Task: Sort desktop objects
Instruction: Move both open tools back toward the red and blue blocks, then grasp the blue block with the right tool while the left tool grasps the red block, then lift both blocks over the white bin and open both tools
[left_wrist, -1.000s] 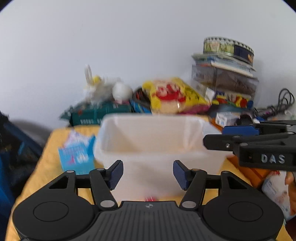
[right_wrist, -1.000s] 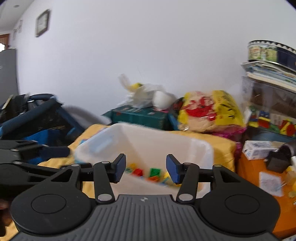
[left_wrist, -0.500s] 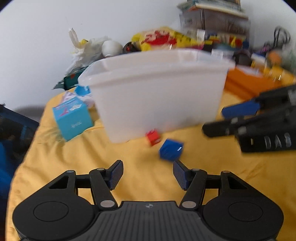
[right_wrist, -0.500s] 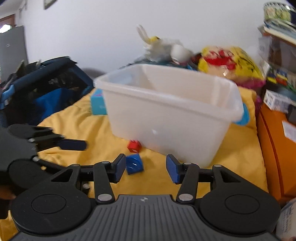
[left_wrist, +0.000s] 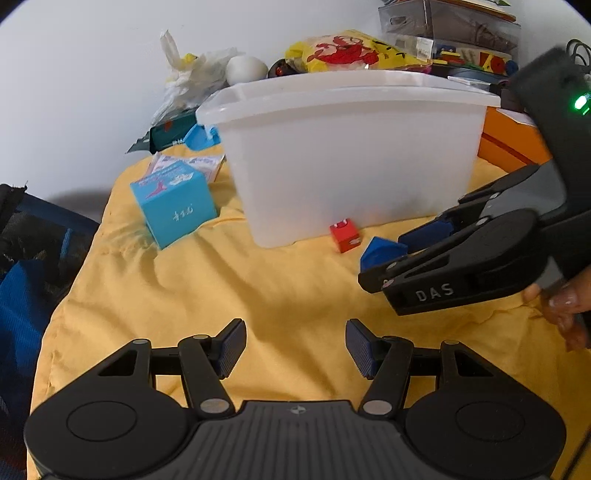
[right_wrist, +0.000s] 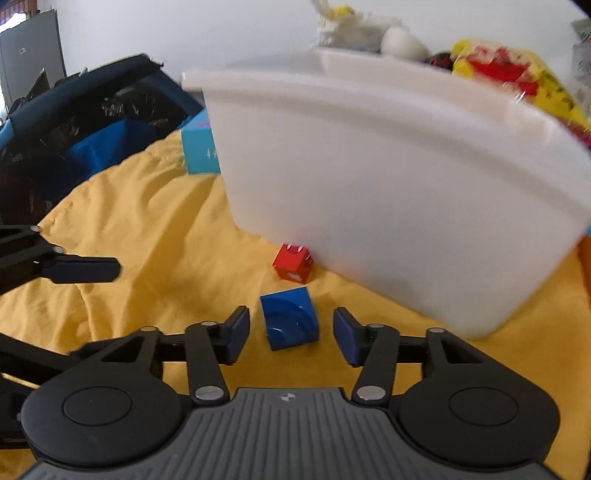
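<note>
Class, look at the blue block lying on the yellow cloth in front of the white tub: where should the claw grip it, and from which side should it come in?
Grip the blue block across its two flat side faces, coming down from above on the near side. It lies free on the cloth, apart from the red block, and the right claw already stands open on either side of it, lined up.

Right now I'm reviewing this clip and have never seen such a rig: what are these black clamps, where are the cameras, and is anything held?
A person carries one hand-held gripper per hand; each has a fisheye camera looking along its fingers. The left hand-held gripper is open over bare yellow cloth. The right hand-held gripper is open around a blue block, not yet gripping. A red block lies at the white bin; a light blue box sits left. Nothing is held.
</note>
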